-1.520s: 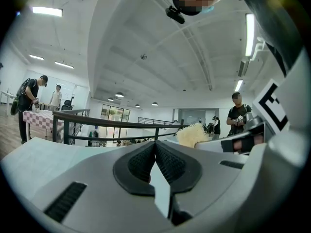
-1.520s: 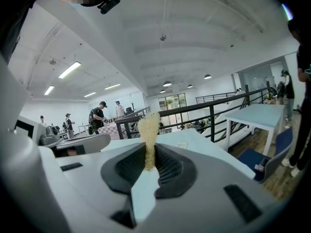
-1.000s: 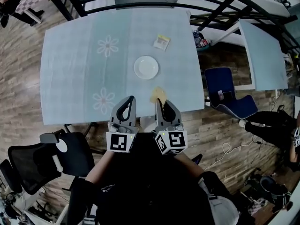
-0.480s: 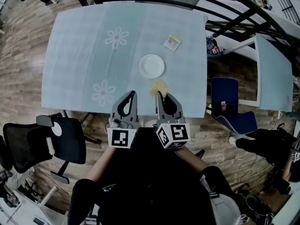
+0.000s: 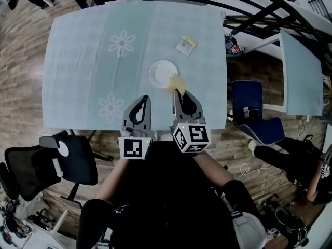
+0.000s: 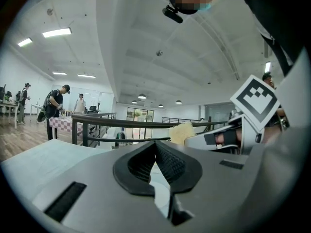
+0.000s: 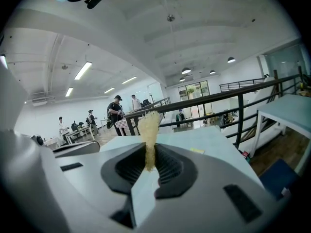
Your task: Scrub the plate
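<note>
Fingers of my right gripper (image 5: 178,93) pinch a yellow scrubber (image 5: 176,82) near the rim of the plate (image 5: 160,72) on the bench (image 5: 78,61). My left gripper (image 5: 143,100) is closed and empty. With nothing bracing it, the plate may skid once I scrub.

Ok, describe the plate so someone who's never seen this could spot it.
On the pale blue table, look right of the two printed daisies, just past the scrub pad in the right gripper. The plate is round and plain white, unlike the square yellowish packet beyond it.
</note>
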`<move>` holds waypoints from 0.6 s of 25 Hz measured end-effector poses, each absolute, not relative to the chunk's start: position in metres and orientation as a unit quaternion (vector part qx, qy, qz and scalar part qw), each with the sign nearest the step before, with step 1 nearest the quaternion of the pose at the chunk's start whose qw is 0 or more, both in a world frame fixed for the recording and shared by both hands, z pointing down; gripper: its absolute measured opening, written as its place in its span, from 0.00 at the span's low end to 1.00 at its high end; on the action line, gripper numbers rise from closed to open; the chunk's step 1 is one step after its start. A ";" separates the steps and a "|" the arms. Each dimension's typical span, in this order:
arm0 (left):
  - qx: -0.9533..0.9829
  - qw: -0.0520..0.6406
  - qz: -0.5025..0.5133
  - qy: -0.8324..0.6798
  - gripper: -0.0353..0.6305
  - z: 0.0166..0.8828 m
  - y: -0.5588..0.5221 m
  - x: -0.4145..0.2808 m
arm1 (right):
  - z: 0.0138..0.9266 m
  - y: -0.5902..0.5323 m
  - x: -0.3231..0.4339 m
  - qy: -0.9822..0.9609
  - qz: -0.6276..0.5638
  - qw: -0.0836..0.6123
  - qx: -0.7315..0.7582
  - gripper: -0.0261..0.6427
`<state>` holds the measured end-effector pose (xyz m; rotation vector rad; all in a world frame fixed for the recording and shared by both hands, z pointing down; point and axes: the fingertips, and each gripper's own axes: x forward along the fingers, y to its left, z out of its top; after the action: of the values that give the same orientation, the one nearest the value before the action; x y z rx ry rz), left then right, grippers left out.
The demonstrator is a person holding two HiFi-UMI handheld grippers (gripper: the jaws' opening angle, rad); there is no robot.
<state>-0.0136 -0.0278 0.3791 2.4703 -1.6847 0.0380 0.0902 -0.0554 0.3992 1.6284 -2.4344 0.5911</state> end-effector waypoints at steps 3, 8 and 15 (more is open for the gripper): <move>0.832 0.080 0.014 -0.548 0.07 0.382 -0.041 -0.009 | 0.402 -0.066 0.092 -0.802 0.204 0.073 0.557 0.12; 0.845 0.078 0.020 -0.528 0.07 0.388 -0.060 0.000 | 0.417 -0.084 0.094 -0.789 0.213 0.084 0.569 0.12; 0.852 0.101 0.029 -0.513 0.07 0.410 -0.081 -0.002 | 0.449 -0.118 0.093 -0.776 0.224 0.105 0.580 0.12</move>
<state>-0.0016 -0.0814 0.4098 2.5173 -1.5158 0.0842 0.0933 -0.1178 0.4486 1.7102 -2.2876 0.6599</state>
